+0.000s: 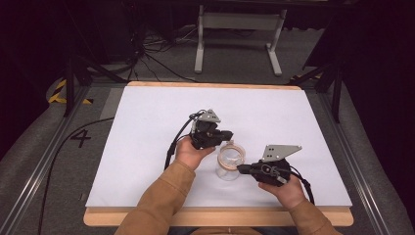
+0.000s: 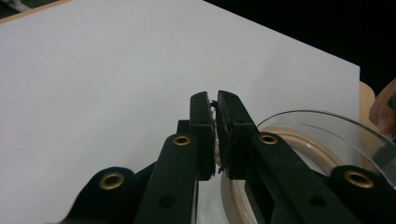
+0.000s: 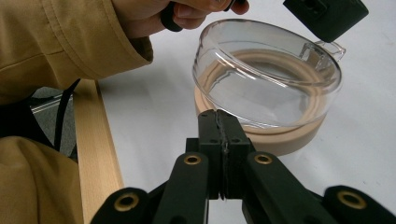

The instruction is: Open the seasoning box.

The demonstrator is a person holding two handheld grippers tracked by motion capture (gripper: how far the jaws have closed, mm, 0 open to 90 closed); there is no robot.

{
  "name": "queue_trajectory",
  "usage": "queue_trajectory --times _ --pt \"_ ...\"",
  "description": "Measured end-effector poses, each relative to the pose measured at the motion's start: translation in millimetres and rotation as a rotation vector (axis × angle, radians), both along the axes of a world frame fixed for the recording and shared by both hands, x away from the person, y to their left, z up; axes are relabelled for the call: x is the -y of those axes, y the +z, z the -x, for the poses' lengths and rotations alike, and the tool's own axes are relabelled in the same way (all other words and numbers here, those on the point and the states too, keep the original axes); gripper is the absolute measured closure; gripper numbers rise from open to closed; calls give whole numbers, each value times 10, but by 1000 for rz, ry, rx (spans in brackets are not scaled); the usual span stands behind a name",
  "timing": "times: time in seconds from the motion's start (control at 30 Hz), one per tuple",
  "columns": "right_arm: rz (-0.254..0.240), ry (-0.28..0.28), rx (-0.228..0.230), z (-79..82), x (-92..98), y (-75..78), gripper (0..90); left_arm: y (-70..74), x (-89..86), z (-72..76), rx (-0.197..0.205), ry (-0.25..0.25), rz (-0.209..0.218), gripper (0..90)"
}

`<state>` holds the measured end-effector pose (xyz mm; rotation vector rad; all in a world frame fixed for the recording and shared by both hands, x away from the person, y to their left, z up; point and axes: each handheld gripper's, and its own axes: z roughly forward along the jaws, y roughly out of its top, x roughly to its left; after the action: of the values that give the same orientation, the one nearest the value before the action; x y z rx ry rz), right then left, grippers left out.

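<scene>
Clear glass jar [image 3: 266,74] upright on beige ring base [image 3: 280,140]

A wooden table [image 1: 147,216] carries a white sheet [image 1: 151,132] that covers almost all of its top, leaving a strip of bare wood along the near edge. On the sheet, near its front edge and slightly right of its middle, stands a clear round container [image 1: 230,161] with a beige ring.
</scene>
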<state>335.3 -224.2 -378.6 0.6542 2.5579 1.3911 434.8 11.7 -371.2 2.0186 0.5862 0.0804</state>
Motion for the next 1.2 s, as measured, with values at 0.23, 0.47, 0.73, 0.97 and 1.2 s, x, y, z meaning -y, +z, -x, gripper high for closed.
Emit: queue_trajectory --times 0.23,0.47,0.73,0.97,1.2 --pt "-2 3 6 -9 -5 19 895 133 -149 61 29 20 34 832" --pt "-18 3 27 -39 5 76 896 332 -355 199 49 13 71 839" --pt "-49 1 54 -105 33 171 896 439 -513 361 49 -28 80 843" --pt "-68 2 68 -185 25 216 896 466 -665 450 55 3 77 844" --pt "-91 7 76 -311 8 265 896 438 -856 533 45 54 66 842"
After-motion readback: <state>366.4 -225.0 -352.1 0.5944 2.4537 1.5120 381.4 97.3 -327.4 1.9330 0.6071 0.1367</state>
